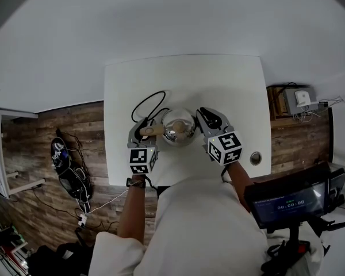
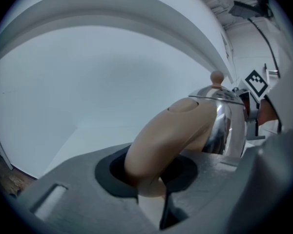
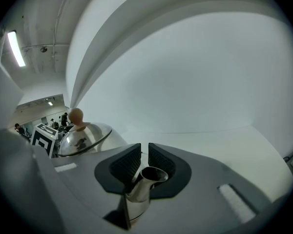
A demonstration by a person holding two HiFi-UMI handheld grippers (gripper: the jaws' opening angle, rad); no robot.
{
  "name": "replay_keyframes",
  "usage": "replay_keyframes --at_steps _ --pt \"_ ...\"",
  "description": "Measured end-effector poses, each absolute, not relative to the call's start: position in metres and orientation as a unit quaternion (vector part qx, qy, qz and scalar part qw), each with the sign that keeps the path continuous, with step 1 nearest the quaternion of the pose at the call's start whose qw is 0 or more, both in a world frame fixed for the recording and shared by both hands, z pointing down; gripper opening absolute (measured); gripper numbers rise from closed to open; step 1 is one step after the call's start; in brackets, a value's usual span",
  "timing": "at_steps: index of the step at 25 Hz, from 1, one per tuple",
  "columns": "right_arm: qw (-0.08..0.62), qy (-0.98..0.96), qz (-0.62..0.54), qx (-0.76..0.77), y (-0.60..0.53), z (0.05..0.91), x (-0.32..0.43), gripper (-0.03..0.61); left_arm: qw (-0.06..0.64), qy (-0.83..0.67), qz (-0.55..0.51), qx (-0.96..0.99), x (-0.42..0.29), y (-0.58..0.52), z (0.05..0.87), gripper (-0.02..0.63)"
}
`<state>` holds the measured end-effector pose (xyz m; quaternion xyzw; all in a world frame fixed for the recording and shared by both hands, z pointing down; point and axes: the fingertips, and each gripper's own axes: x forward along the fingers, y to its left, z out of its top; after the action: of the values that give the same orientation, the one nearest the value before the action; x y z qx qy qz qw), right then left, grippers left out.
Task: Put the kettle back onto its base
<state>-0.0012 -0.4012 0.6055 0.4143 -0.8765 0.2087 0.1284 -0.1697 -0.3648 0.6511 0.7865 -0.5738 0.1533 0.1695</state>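
A shiny steel kettle [image 1: 178, 125] with a tan handle [image 1: 149, 130] stands near the front of the white table [image 1: 218, 79]. My left gripper [image 1: 142, 125] is shut on the handle [image 2: 171, 135], which fills the space between its jaws [image 2: 156, 179]. My right gripper [image 1: 206, 117] is on the other side, shut on the steel spout [image 3: 142, 184], which sits between its ribbed pads [image 3: 124, 165]. The domed lid [image 3: 83, 138] carries a tan knob [image 3: 76, 116]. A black cord [image 1: 146, 103] loops on the table and runs in under the kettle. The base is hidden from me.
A round grommet [image 1: 255, 157] sits in the table's front right corner. A dark screen on a stand [image 1: 287, 203] is at the right of the person. Cables and gear lie on the wooden floor at the left [image 1: 69, 165].
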Motion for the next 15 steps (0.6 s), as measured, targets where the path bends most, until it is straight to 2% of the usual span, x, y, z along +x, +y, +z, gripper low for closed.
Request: replay_keyframes --at_steps 7,11,15 --pt "0.135 -0.876 0.204 0.416 -0.4 0.607 -0.003 0.052 0.175 -0.581 0.154 0.78 -0.174 -0.365 0.654 0.081" --pt "0.139 -0.873 0.206 0.419 -0.401 0.608 0.001 0.082 0.177 -0.586 0.159 0.775 -0.177 -0.365 0.654 0.13" --pt "0.143 -0.873 0.203 0.42 -0.401 0.605 0.017 0.103 0.17 -0.587 0.165 0.774 -0.166 -0.363 0.648 0.132"
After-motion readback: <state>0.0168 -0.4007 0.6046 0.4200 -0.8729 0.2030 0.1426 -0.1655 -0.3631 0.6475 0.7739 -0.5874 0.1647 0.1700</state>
